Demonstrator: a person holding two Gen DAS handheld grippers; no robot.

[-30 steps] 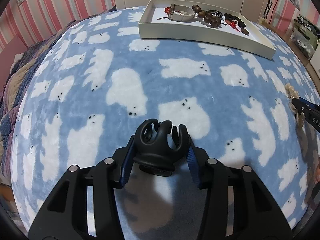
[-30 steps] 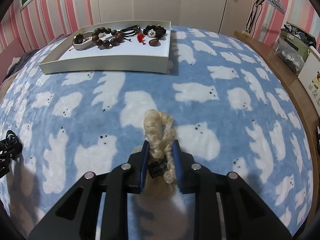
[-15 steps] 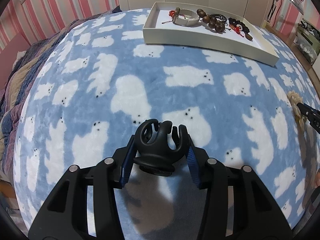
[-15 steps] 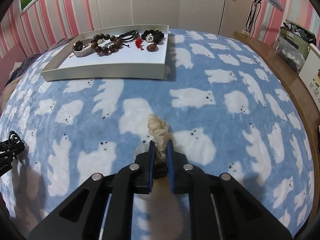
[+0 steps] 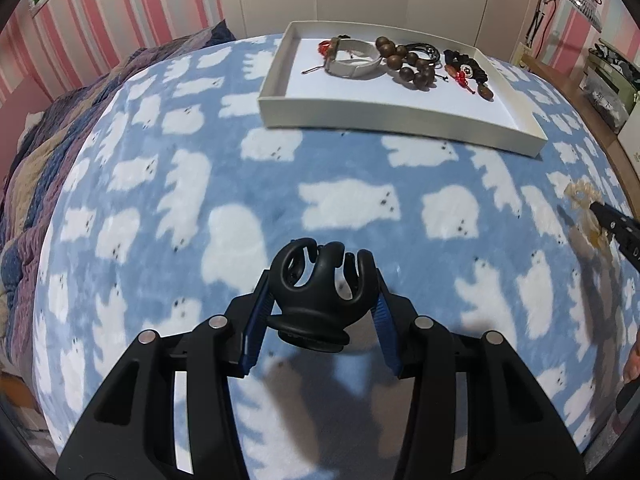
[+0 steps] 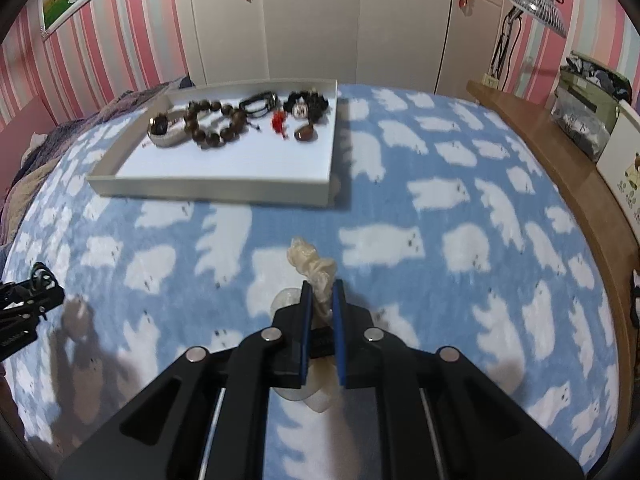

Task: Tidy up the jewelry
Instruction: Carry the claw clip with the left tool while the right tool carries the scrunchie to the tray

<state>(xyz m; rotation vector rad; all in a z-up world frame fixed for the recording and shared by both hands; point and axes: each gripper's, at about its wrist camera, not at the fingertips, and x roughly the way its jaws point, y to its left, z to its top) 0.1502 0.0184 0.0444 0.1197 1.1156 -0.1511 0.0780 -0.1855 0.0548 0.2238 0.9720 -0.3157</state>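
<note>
My left gripper point(image 5: 320, 296) is shut on a black claw hair clip point(image 5: 318, 292) and holds it above the blue bear-print blanket. My right gripper point(image 6: 320, 304) is shut on a cream scrunchie point(image 6: 314, 266), lifted off the blanket; it also shows at the right edge of the left wrist view point(image 5: 584, 200). A shallow white tray point(image 5: 384, 118) lies ahead on the bed point(image 6: 208, 190). It holds a grey bangle point(image 5: 352, 60), a brown wooden bead bracelet point(image 5: 404, 62), black cords and a red charm point(image 6: 278, 120).
The blanket point(image 5: 168, 184) covers a bed with a striped quilt point(image 5: 36, 148) at the left. A wooden side surface point(image 6: 560, 160) with boxes and a lamp point(image 6: 536, 4) runs along the right. Wardrobe doors stand behind the tray.
My right gripper has closed on the scrunchie and lifted it off the blanket. Both grippers have risen and moved toward the tray. The left still holds the clip.
</note>
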